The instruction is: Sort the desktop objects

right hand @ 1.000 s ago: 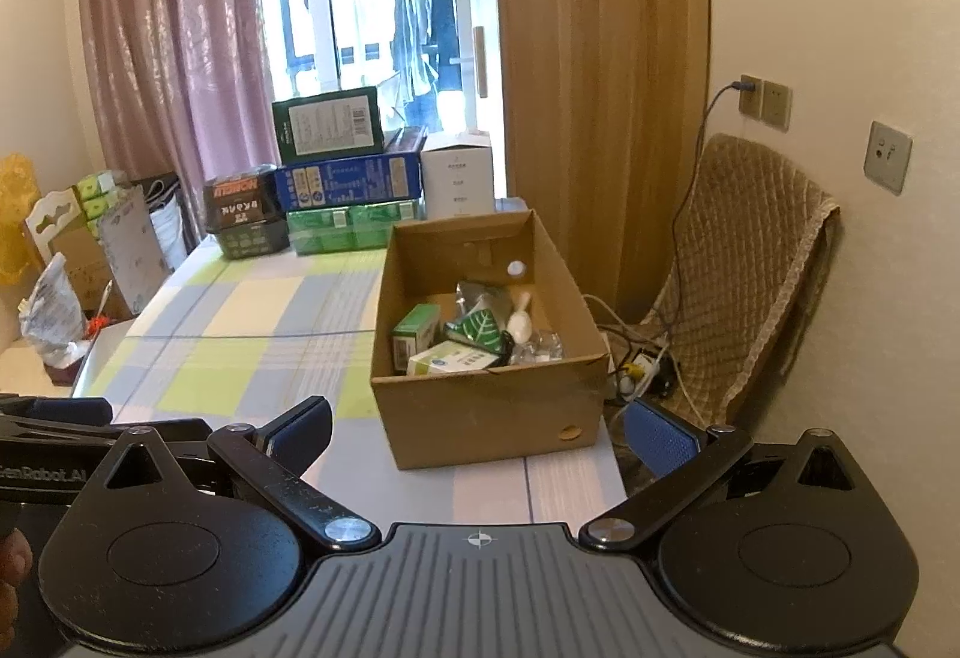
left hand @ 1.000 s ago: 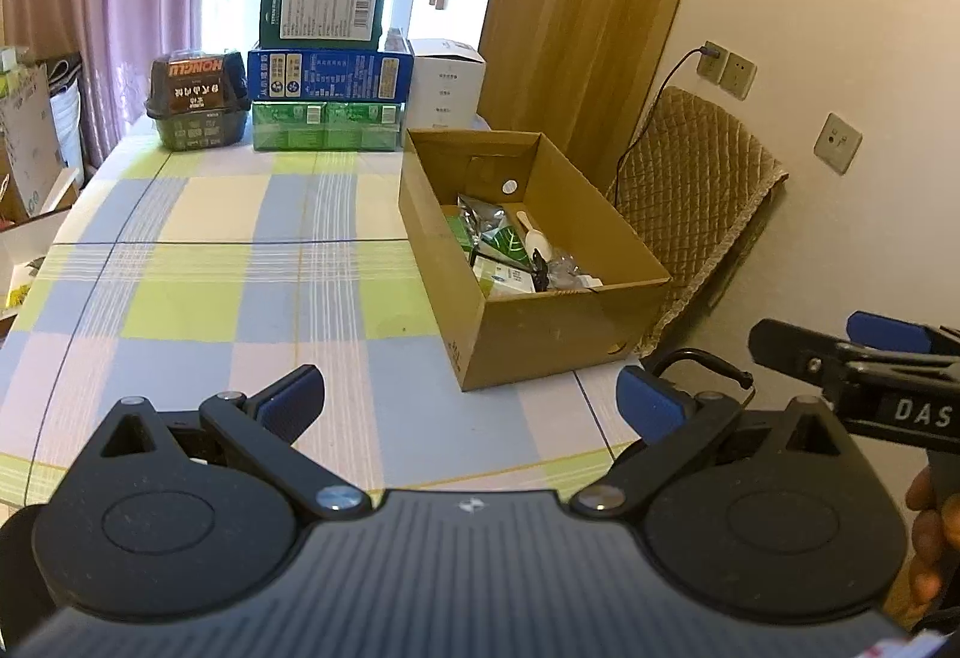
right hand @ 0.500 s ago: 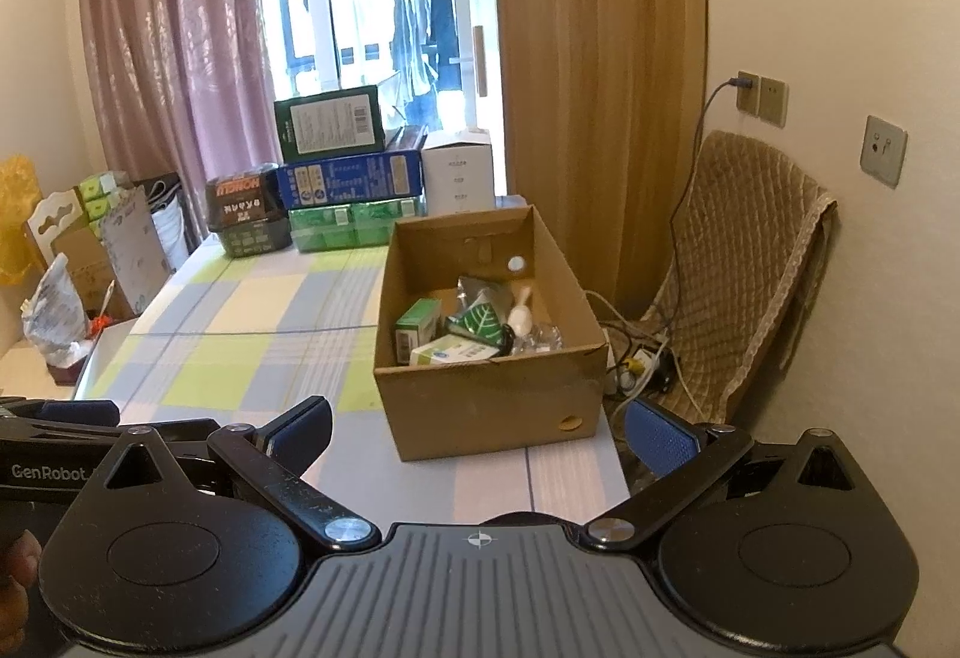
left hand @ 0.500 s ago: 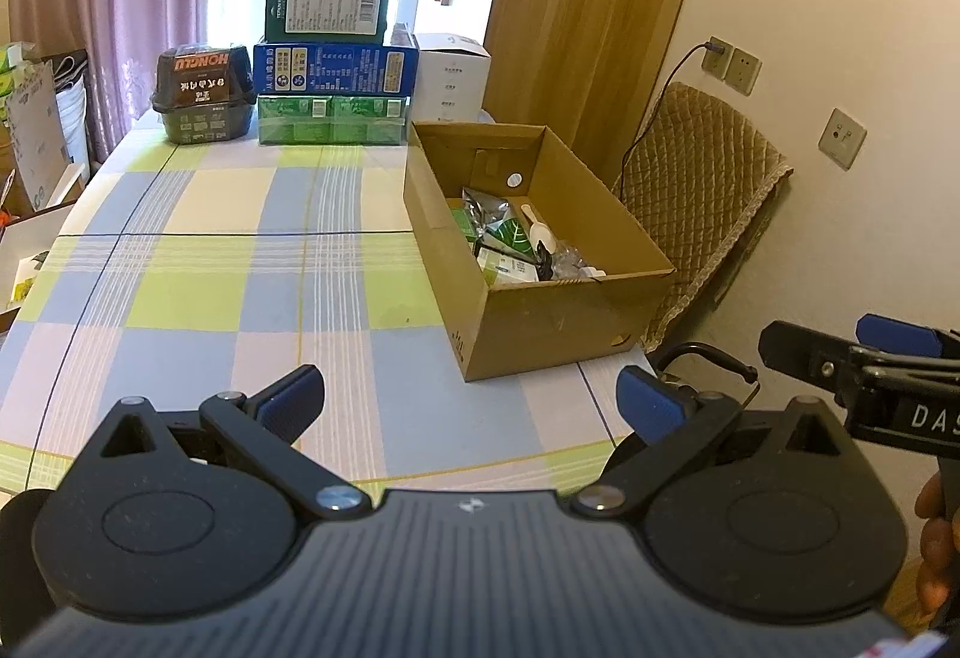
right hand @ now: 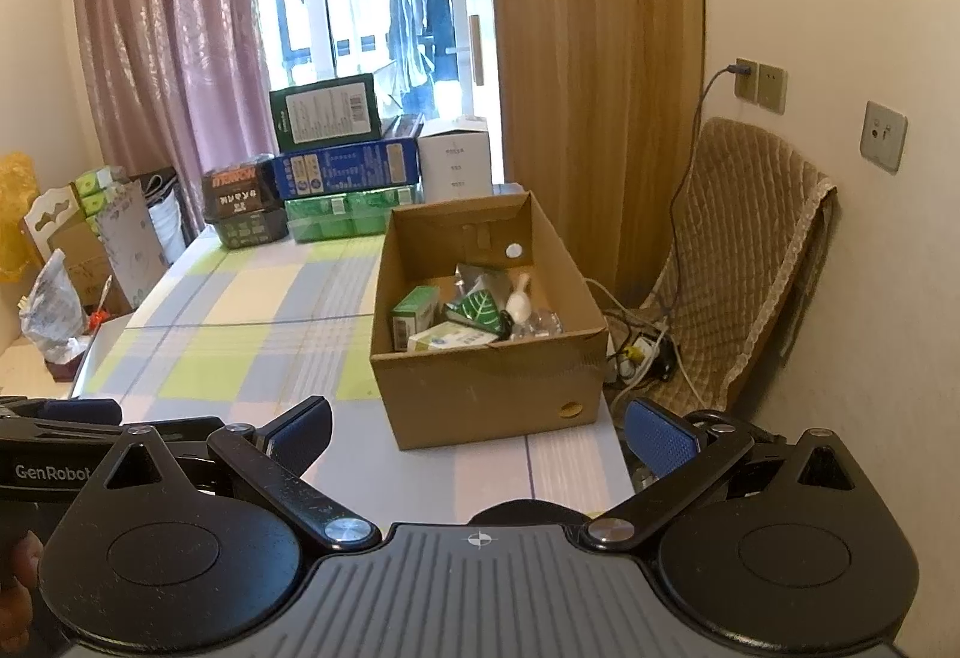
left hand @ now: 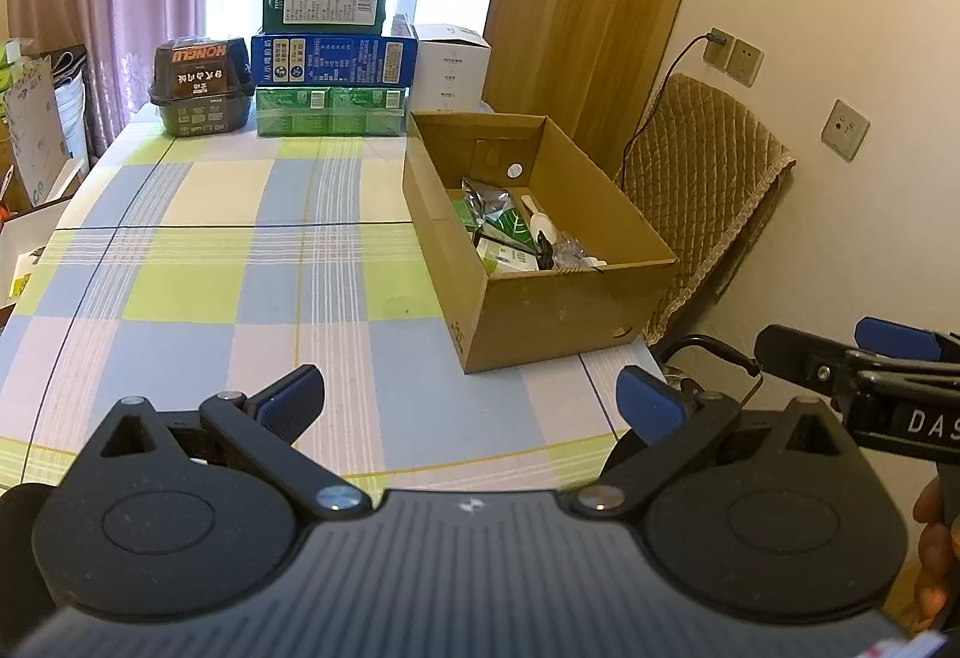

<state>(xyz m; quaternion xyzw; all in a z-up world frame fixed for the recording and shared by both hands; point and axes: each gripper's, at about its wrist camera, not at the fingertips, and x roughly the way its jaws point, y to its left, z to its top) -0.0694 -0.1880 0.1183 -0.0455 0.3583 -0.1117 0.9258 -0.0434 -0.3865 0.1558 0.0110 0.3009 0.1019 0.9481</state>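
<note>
An open cardboard box (left hand: 558, 298) (right hand: 480, 388) stands on the right side of the checked tablecloth (left hand: 228, 262) (right hand: 240, 334). Inside lie several small items: green cartons (right hand: 414, 313), a leaf-print pouch (right hand: 477, 307), a white bottle (right hand: 517, 301) and a white-green packet (left hand: 507, 259). My left gripper (left hand: 471, 403) is open and empty over the table's near edge. My right gripper (right hand: 480, 433) is also open and empty, short of the box. The right gripper shows at the right edge of the left wrist view (left hand: 870, 364).
Stacked boxes (left hand: 333, 57) (right hand: 345, 159), a dark tub (left hand: 201, 87) and a white carton (left hand: 451, 66) line the far table edge. A padded chair (left hand: 702, 202) (right hand: 738, 250) stands right of the table by wall sockets, with cables (right hand: 642, 352) on the floor.
Both grippers have drawn back a little from the box and risen slightly, so it looks smaller and further away. Both stay open.
</note>
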